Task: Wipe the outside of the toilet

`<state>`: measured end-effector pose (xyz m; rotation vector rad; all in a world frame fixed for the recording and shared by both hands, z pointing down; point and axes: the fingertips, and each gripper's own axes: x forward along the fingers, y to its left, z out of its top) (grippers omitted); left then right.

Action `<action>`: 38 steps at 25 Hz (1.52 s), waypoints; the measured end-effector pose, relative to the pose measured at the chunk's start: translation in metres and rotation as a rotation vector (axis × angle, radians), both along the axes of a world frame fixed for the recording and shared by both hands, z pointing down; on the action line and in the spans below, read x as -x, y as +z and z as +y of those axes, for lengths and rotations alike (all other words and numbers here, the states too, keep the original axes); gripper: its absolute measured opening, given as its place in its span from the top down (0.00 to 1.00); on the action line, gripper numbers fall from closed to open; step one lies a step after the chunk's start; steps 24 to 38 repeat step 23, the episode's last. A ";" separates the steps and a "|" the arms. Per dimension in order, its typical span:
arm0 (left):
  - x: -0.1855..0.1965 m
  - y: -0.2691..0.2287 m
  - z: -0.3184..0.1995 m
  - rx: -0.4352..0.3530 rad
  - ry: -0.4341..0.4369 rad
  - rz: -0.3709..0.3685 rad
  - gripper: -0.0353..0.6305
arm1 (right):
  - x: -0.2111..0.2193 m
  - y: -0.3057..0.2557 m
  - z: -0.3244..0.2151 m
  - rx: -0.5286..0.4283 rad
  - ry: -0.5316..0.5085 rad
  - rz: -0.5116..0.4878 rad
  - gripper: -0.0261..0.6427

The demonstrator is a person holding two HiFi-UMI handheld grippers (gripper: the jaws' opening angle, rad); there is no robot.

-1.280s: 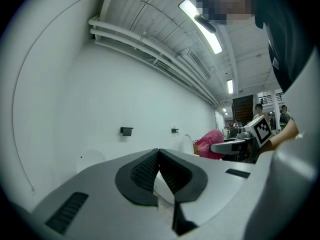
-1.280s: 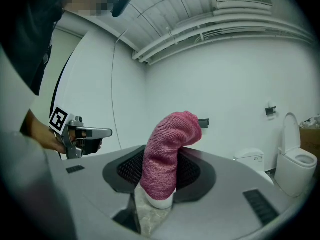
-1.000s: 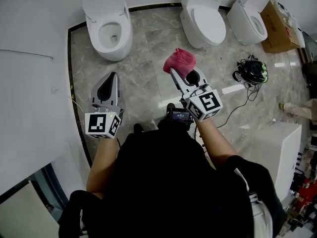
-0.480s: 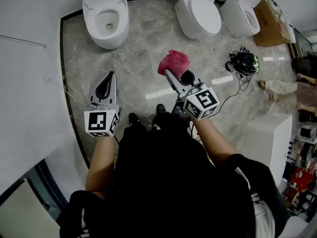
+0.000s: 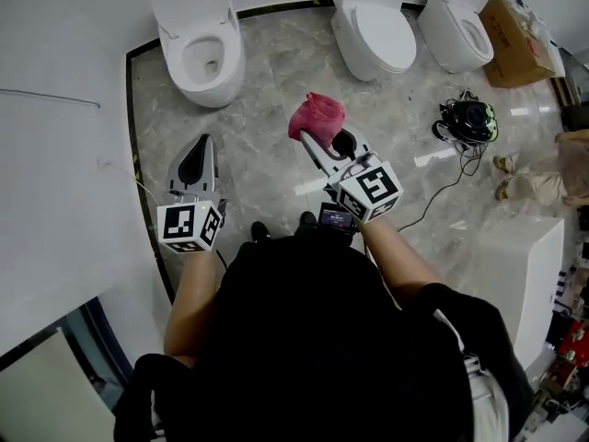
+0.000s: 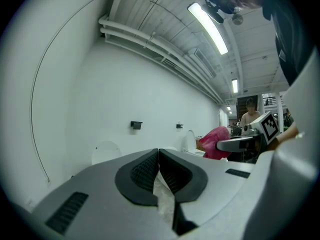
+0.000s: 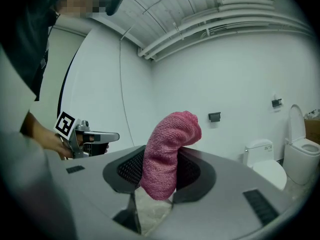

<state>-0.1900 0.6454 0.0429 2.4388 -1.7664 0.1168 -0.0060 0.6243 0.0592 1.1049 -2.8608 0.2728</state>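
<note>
Three white toilets stand along the far wall: one with its lid up (image 5: 201,55) at the left, a closed one (image 5: 375,28) in the middle, and a third (image 5: 457,28) at the right. My right gripper (image 5: 308,134) is shut on a pink knitted cloth (image 5: 317,115), held over the marble floor short of the middle toilet; the cloth (image 7: 167,151) stands up between the jaws. My left gripper (image 5: 196,162) is shut with nothing in it, pointing toward the left toilet. In the left gripper view the jaws (image 6: 159,171) meet, with the cloth (image 6: 216,141) at the right.
A white curved wall (image 5: 64,145) borders the floor on the left. A black and green bundle with a cable (image 5: 469,120) lies on the floor at the right. A cardboard box (image 5: 519,44) stands beside the right toilet. A white block (image 5: 515,274) sits at the lower right, near a person's legs (image 5: 538,178).
The view has shifted slightly, with the toilets sliding in frame. Both grippers keep their pose; the right one still holds the pink cloth.
</note>
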 end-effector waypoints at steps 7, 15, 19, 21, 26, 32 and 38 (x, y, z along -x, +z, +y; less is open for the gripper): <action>-0.041 -0.001 -0.006 0.007 0.057 -0.017 0.92 | -0.029 0.011 -0.005 0.030 0.023 -0.027 0.72; -0.051 -0.001 -0.012 0.007 0.090 -0.020 0.92 | -0.030 0.012 -0.006 0.027 0.026 -0.038 0.72; -0.056 -0.003 -0.013 0.000 0.105 -0.019 0.92 | -0.032 0.013 -0.006 0.033 0.031 -0.042 0.72; -0.057 -0.002 -0.012 0.003 0.107 -0.020 0.92 | -0.033 0.013 -0.005 0.032 0.031 -0.042 0.72; -0.057 0.001 -0.010 0.009 0.106 -0.020 0.92 | -0.032 0.014 -0.004 0.032 0.028 -0.041 0.72; -0.057 0.001 -0.010 0.009 0.106 -0.020 0.92 | -0.032 0.014 -0.004 0.032 0.028 -0.041 0.72; -0.057 0.001 -0.010 0.009 0.106 -0.020 0.92 | -0.032 0.014 -0.004 0.032 0.028 -0.041 0.72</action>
